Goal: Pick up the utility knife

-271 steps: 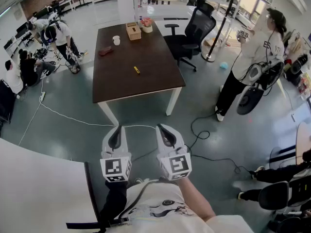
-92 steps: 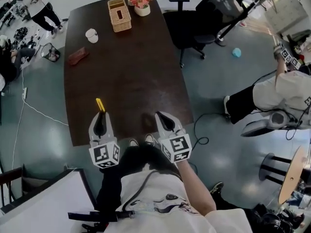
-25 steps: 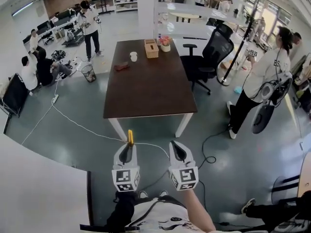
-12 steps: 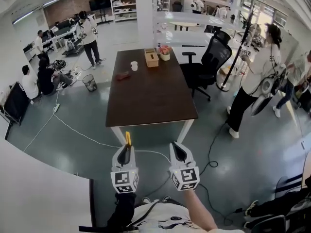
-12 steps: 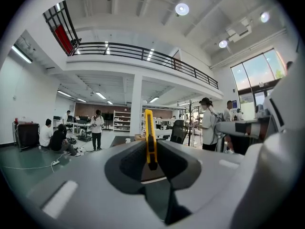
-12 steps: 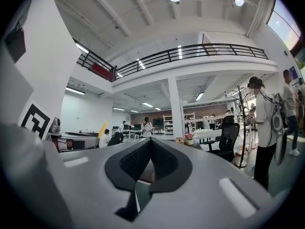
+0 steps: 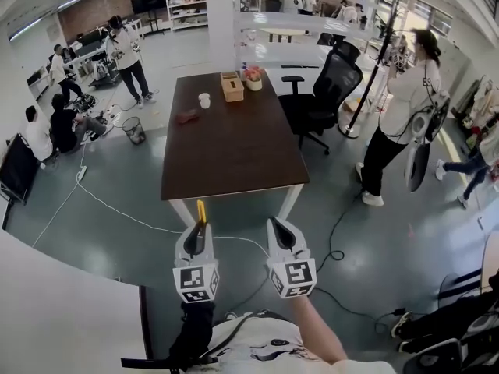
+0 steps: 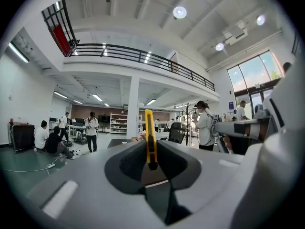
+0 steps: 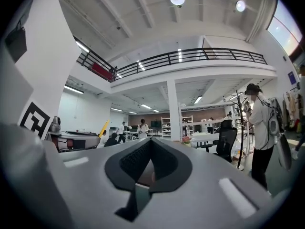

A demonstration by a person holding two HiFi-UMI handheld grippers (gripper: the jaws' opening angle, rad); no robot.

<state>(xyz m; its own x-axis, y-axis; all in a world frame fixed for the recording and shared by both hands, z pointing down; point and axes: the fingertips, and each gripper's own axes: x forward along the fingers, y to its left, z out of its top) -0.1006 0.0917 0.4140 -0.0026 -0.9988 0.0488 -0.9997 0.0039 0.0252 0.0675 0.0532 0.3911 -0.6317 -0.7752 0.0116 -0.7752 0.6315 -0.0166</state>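
The utility knife (image 7: pixel 201 211) is slim and yellow, and it sticks out forward from my left gripper (image 7: pixel 200 231), which is shut on its rear end. In the left gripper view the knife (image 8: pixel 150 136) stands on edge between the dark pads (image 8: pixel 131 163), pointing at the far table. My right gripper (image 7: pixel 279 228) is beside the left one at the same height, shut with nothing in it; its pads (image 9: pixel 138 159) meet at the tip. Both grippers are held level in the air over the grey floor, well short of the dark brown table (image 7: pixel 234 150).
On the table's far end stand a tissue box (image 7: pixel 231 86), a white cup (image 7: pixel 204 100), a flower pot (image 7: pixel 253 78) and a reddish object (image 7: pixel 185 117). A black office chair (image 7: pixel 323 92) stands right of it. A person (image 7: pixel 401 107) walks at the right. Cables (image 7: pixel 117 209) cross the floor.
Both grippers have risen slightly, with the knife still gripped in the left one. The person at the right has stepped along. Seconds earlier the knife lay on the table.
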